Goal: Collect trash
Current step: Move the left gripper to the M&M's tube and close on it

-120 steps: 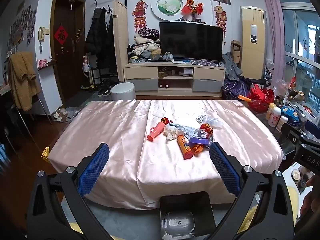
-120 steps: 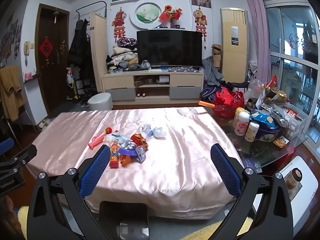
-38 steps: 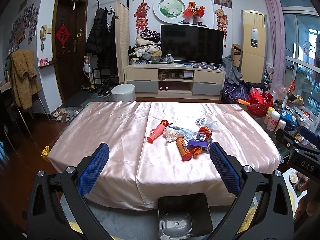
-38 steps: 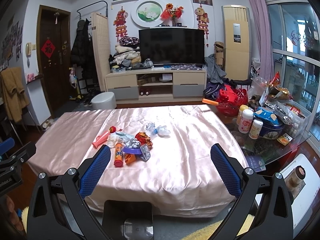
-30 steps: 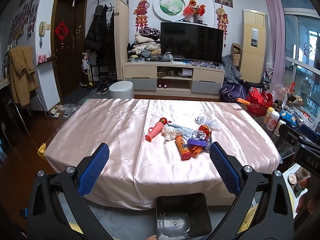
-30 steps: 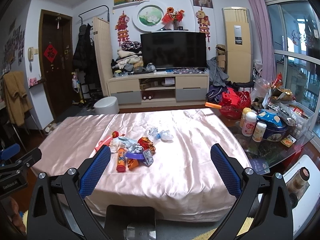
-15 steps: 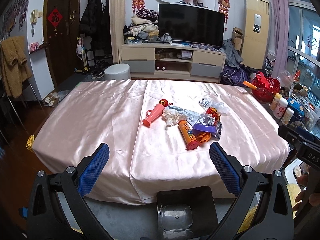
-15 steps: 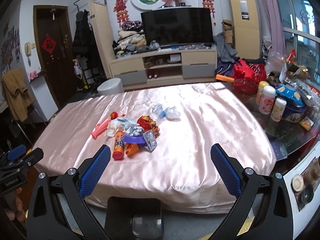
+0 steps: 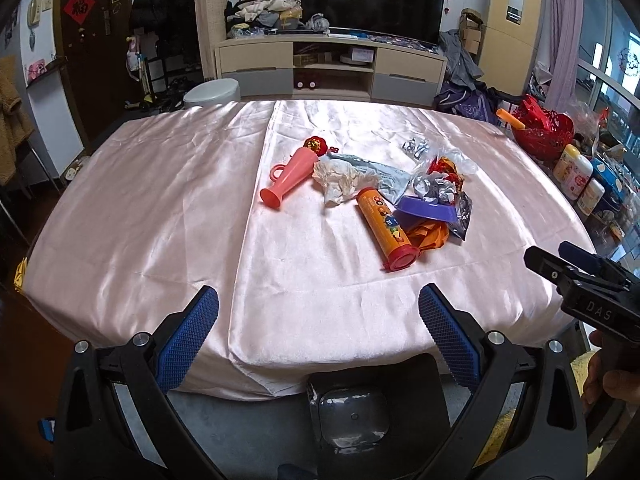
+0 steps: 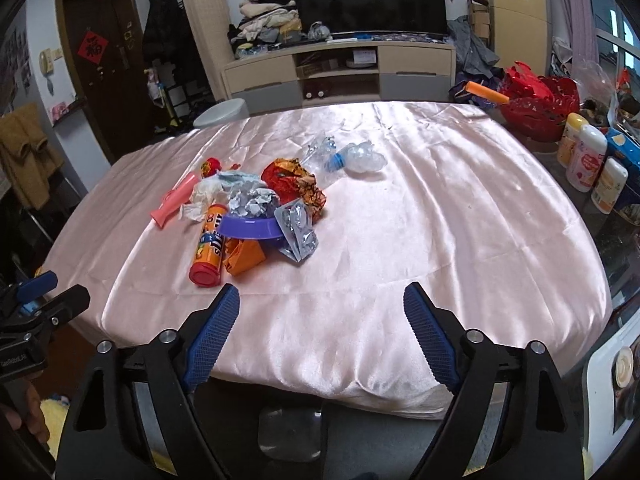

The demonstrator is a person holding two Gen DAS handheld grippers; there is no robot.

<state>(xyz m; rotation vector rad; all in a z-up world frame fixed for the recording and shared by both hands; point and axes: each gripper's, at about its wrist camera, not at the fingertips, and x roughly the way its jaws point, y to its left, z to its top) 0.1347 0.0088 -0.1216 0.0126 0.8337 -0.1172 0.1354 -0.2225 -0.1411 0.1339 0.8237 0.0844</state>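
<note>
A pile of trash lies mid-table on the pink satin cloth [image 9: 160, 200]: an orange candy tube [image 9: 386, 230], a pink horn [image 9: 289, 180], crumpled tissue [image 9: 340, 178], a purple bowl [image 9: 426, 209], foil wrappers [image 9: 436, 186] and an orange wrapper [image 9: 430, 236]. The right wrist view shows the tube [image 10: 209, 246], bowl [image 10: 250, 227], red-orange wrapper [image 10: 292, 180], foil pack [image 10: 298, 232] and a crushed clear bottle [image 10: 352, 158]. My left gripper [image 9: 319, 308] is open and empty over the table's near edge. My right gripper [image 10: 321, 300] is open and empty, near the front edge.
A black bin [image 9: 356, 404] with a clear liner stands on the floor below the table's front edge. A glass side table with bottles [image 10: 584, 156] and a red basket [image 10: 532, 104] is on the right. A TV stand [image 9: 332, 68] is behind.
Both grippers have moved forward and tilted down toward the table, so the trash pile looks larger and closer. Both stay open and empty.
</note>
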